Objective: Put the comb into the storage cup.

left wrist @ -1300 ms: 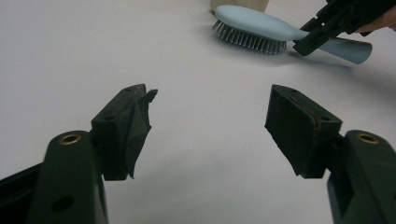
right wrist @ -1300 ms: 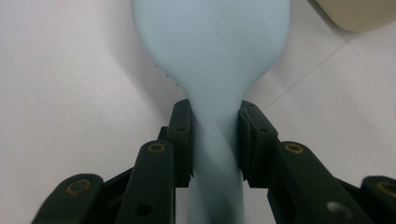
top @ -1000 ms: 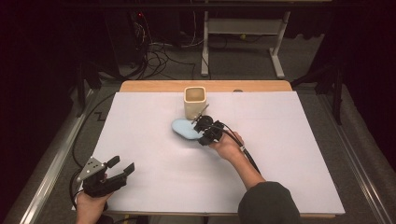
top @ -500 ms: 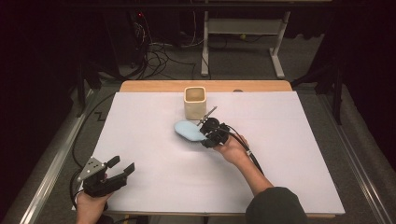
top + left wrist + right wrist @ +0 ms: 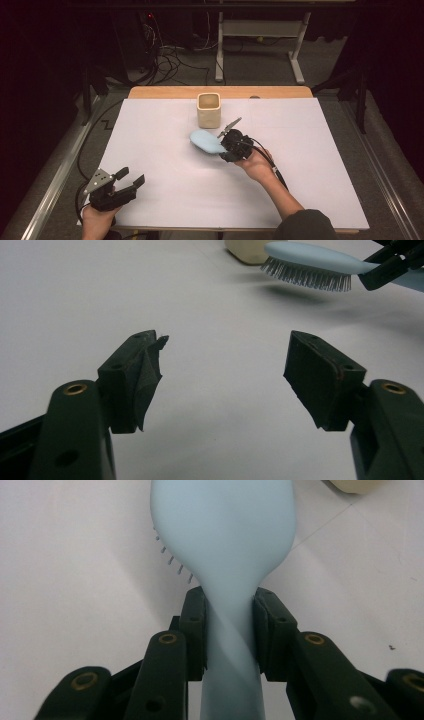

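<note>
A light blue hairbrush [image 5: 205, 141] hangs a little above the white sheet, bristles down, just in front of a cream square cup [image 5: 208, 110]. My right gripper [image 5: 223, 145] is shut on the brush's handle near its neck; in the right gripper view both pads press the handle [image 5: 228, 630] and the brush head [image 5: 225, 525] points away. The left gripper view has the brush [image 5: 310, 260] and the cup [image 5: 247, 249] far off. My left gripper [image 5: 131, 176] rests at the table's front left corner, open, with nothing between its jaws [image 5: 225, 365].
A white sheet [image 5: 165, 200] covers the table, with a wooden strip [image 5: 165, 93] bare along the far edge. Cables and a desk frame [image 5: 260, 35] lie on the floor beyond. Metal rails [image 5: 50, 185] run along both sides of the table.
My right hand has carried the brush a little to the right and toward the table's front, away from the cup. The left gripper has not moved.
</note>
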### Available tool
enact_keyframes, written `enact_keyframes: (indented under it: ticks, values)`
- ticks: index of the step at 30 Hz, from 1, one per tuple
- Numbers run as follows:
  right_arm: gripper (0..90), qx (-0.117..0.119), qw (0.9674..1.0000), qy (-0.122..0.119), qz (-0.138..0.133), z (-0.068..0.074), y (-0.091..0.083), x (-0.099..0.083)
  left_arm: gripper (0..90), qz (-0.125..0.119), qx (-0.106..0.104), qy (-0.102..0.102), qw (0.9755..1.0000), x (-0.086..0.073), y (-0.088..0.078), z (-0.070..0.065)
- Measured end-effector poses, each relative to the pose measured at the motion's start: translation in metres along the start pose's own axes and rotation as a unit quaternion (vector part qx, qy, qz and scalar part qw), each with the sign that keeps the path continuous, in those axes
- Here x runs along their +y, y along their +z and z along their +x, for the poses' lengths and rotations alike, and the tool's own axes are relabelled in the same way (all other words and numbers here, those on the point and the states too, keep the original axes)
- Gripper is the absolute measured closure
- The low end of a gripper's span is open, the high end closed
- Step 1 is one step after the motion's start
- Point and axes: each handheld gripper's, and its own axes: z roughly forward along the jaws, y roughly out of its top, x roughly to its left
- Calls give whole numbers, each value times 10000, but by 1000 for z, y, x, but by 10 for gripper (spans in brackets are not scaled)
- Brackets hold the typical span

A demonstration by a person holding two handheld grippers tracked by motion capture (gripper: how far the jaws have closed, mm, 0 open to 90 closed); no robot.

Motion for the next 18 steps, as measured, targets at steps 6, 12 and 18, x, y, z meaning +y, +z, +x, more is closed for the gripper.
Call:
enact_keyframes:
  ticks: [6,12,18]
  values:
    - [708,-28,9998,101,-184,-1,-16,-14,312,-8,-16,9,10000,0,1,-1]
    - [708,-79,9995,141,-274,-2,-28,-27,312,-12,-11,27,10000,1,2,-3]
    - [708,-79,9989,261,-381,-3,-38,-39,312,14,-34,43,10000,2,4,-5]
